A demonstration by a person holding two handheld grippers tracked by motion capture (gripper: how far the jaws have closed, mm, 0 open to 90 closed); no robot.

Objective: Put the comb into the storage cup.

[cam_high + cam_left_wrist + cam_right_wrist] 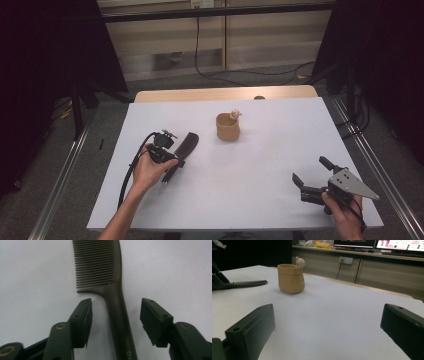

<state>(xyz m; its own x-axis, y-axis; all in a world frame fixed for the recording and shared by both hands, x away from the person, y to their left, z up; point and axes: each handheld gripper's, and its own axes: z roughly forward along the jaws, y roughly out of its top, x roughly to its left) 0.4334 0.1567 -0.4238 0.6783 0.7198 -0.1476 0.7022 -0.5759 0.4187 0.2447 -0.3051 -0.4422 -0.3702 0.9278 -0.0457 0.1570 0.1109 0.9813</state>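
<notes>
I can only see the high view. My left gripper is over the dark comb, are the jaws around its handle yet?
Observer: Yes. The left gripper stands open, one jaw on each side of the dark plastic comb handle, neither touching.
Operator: Which way do the teeth face?
Observer: In the left gripper view, to the left, beyond the jaws.
Operator: And the tan cup?
Observer: The tan sack-shaped cup has a small rounded figure on its rim; the right gripper is open, short of it.

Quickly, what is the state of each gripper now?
Left gripper: open, jaws either side of the comb handle, not gripping it.
Right gripper: open, holding nothing, above the table.
</notes>
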